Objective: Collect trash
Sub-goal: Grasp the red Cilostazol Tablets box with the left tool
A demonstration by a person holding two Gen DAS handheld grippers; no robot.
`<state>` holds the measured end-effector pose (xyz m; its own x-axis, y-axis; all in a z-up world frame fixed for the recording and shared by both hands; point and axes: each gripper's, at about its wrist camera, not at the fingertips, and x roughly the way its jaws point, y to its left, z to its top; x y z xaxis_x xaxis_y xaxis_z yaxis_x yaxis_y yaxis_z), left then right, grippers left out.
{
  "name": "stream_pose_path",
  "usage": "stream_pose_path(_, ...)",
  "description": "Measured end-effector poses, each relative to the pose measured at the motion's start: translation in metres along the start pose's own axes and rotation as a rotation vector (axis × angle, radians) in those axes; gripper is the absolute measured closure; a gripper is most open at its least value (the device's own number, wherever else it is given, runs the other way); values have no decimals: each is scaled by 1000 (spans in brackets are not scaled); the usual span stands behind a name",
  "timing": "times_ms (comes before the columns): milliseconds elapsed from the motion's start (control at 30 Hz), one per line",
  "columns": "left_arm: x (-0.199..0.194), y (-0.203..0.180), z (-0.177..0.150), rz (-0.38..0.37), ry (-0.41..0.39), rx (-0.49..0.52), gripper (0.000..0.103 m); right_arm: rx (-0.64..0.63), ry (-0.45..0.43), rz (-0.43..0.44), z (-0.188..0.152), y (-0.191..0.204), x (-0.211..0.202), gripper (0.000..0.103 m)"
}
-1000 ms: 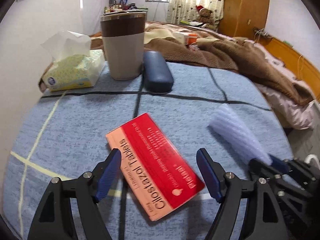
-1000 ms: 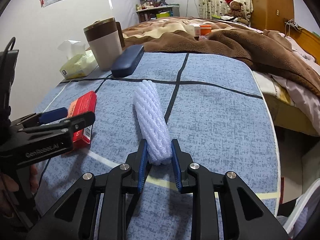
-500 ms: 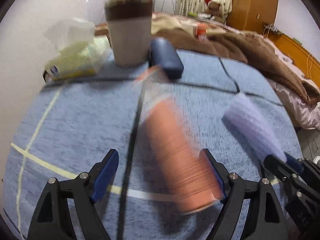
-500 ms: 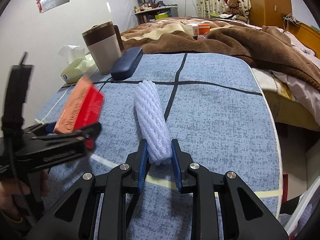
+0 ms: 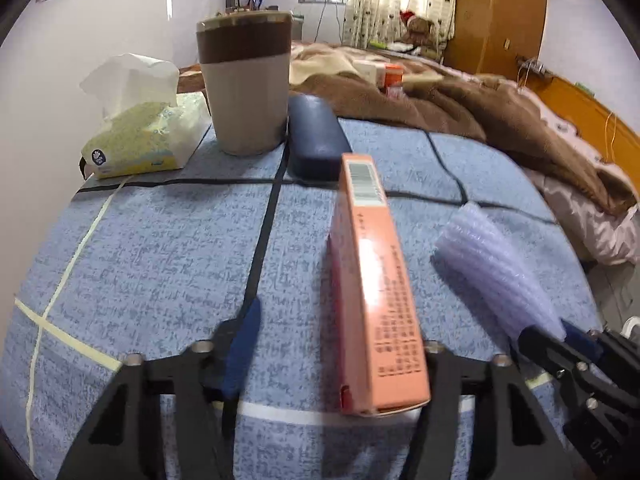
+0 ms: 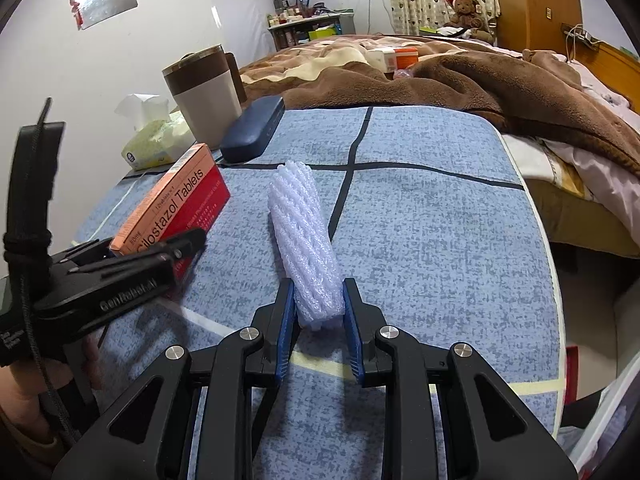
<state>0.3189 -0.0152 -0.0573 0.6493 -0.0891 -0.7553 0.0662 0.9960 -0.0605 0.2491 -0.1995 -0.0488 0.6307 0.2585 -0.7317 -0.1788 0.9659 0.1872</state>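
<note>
Since the earlier frame the red-and-salmon cardboard tablet box [image 5: 374, 300] has tipped from flat onto its edge (barcode end forward). Left gripper [image 5: 332, 354] jaws closing around it, apparently touching only the right pad. Right gripper [image 6: 319, 312] clamps the white foam-net sleeve [image 6: 304, 236] on the blue tablecloth [image 6: 440, 220].

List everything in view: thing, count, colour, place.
tablet box: 1, red and salmon, standing on edge between the closing left tool's jaws
foam net sleeve: 1, white, lying on the cloth, near end clamped
tumbler: 1, beige and brown, far left
glasses case: 1, navy, right of tumbler
tissue pack: 1, yellow-green, left of tumbler
tablecloth: 1, blue with dark and pale lines
blanket: 1, brown, on bed behind
teddy bear: 1, brown, far back
left tool: black, blue pads
right tool: black, blue pads
</note>
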Motion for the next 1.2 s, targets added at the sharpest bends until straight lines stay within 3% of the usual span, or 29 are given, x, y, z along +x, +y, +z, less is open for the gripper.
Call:
stream_pose_path(133, -5, -4, 2, -29, -31, 22, 69, 1, -4, -5, 0, 0, 0, 79)
stream_pose_path(267, -6, -3, 0, -60, -28, 6, 77, 3, -5, -9, 0, -1, -1, 79)
stream_pose_path(467, -13, -7, -1, -111, -40, 16, 78, -8, -8, -18, -2, 2, -4, 79)
stream_pose_path(600, -24, -1, -1, -69, -84, -8, 77, -3, -8, -20, -2, 2, -4, 79)
stream_pose_path(700, -24, 14, 0, -60, -76, -52, 70, -3, -8, -18, -3, 1, -5, 79)
stream_pose_path(800, -24, 25, -3, -1, -81, -69, 58, -6, -5, -14, -2, 2, -4, 79)
stream_pose_path(867, -24, 29, -4, -25, -81, -80, 38, -8, -3, -14, -2, 3, -3, 79)
stream_pose_path(900, -24, 29, -3, -26, -80, -77, 35, -9, -5, -15, -3, 3, -4, 79)
stream_pose_path(1133, -4, 19, 2, -30, -14, -2, 32, -5, 0, -16, -2, 3, -2, 79)
stream_pose_path(1200, 5, 17, 1, 7, 25, 19, 32, -7, 1, -17, -2, 3, -2, 79)
